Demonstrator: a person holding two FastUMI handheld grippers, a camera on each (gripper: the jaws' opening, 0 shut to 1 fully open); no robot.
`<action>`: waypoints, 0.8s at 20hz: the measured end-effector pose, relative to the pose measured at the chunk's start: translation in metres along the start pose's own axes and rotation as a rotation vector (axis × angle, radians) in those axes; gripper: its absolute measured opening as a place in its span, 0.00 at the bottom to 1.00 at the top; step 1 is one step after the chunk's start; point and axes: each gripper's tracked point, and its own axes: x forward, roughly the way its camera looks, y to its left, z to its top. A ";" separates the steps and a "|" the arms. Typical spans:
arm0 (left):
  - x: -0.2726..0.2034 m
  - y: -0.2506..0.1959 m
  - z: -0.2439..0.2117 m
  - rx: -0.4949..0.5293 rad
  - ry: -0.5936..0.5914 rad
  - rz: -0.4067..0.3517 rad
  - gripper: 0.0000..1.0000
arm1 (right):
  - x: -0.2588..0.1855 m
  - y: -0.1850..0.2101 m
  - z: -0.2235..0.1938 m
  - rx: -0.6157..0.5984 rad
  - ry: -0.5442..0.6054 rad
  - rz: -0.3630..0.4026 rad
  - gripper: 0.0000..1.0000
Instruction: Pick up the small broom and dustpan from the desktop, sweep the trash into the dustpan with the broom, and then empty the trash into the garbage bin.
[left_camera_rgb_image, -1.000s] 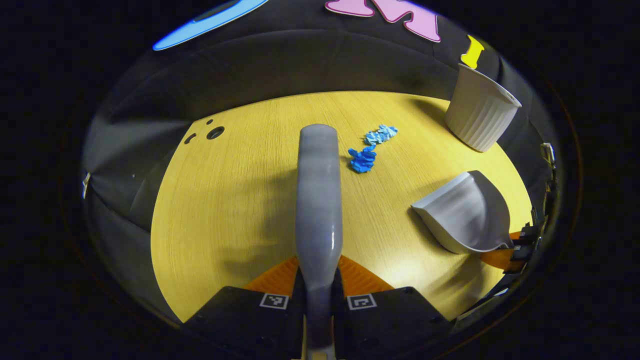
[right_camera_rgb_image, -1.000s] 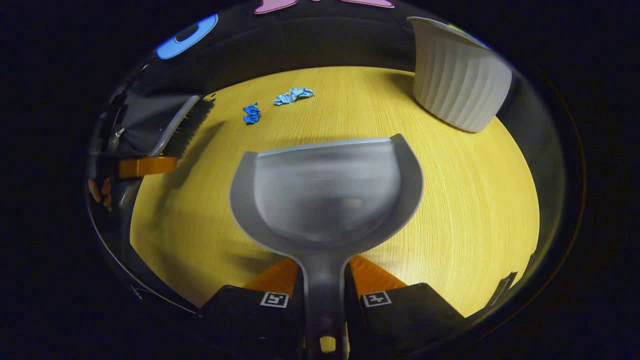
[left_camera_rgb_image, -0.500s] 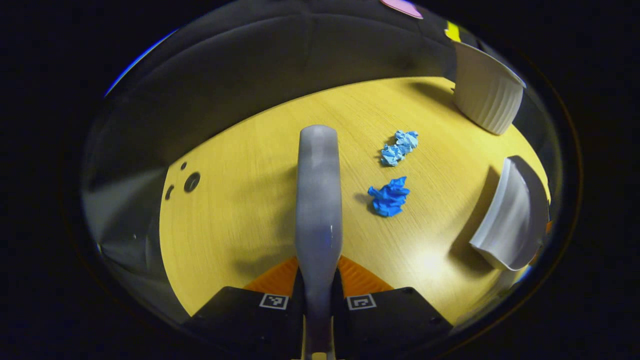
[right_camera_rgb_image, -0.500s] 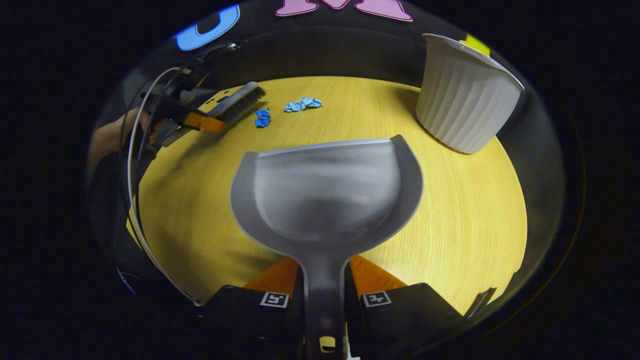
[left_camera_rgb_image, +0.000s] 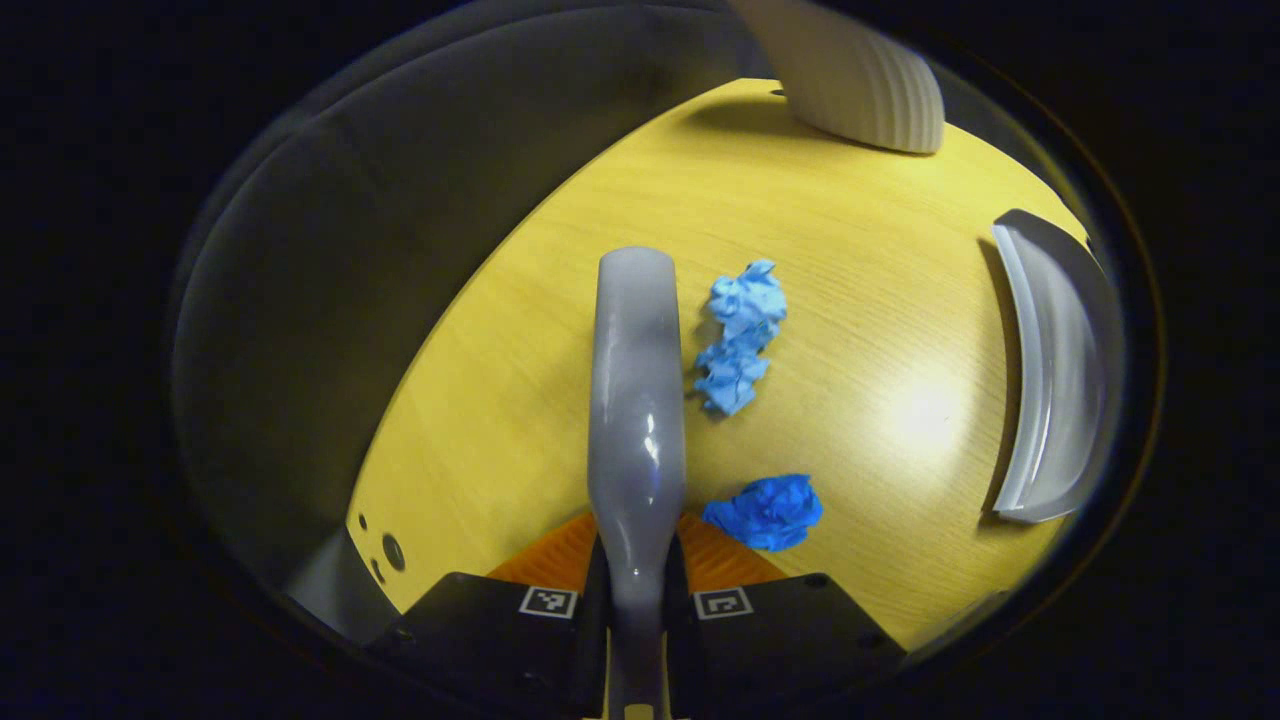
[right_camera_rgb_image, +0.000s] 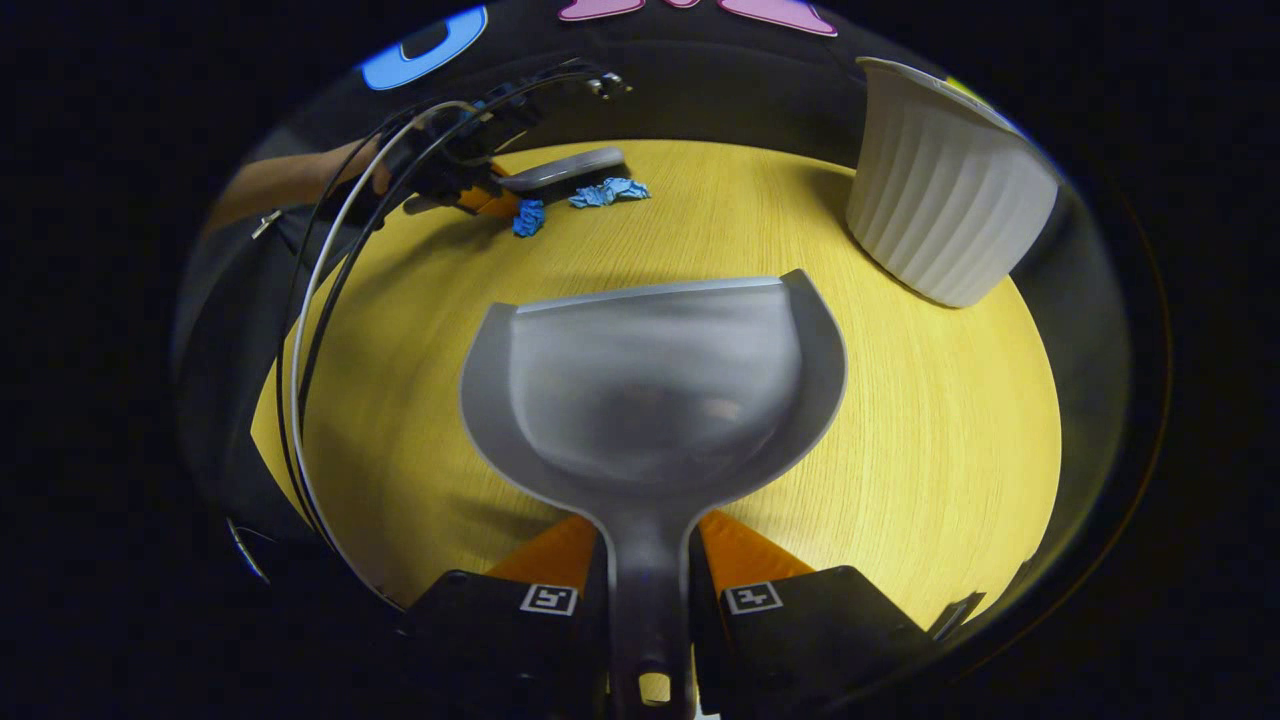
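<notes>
Left gripper (left_camera_rgb_image: 636, 585): jaws pinch the broom (left_camera_rgb_image: 636, 400) handle, head just beside the paper scraps (left_camera_rgb_image: 742, 335) on the table (left_camera_rgb_image: 850, 300).
Right gripper (right_camera_rgb_image: 648, 590): jaws pinch the dustpan (right_camera_rgb_image: 650, 380) handle.
Garbage bin (right_camera_rgb_image: 940, 200): far right, upright.

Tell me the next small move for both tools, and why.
Probably drag the broom sideways toward the dustpan, pushing both paper wads along the desktop; they lie right beside the broom, the pan's mouth waits across bare wood.
</notes>
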 end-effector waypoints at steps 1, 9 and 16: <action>0.003 -0.005 0.004 0.037 -0.001 -0.015 0.28 | 0.003 -0.002 0.000 -0.004 0.004 0.005 0.39; -0.031 -0.067 0.003 0.071 0.008 -0.246 0.28 | 0.011 -0.006 0.005 -0.029 0.001 0.048 0.39; -0.067 -0.130 -0.001 0.012 0.058 -0.406 0.28 | 0.012 -0.007 0.007 -0.082 -0.027 0.085 0.30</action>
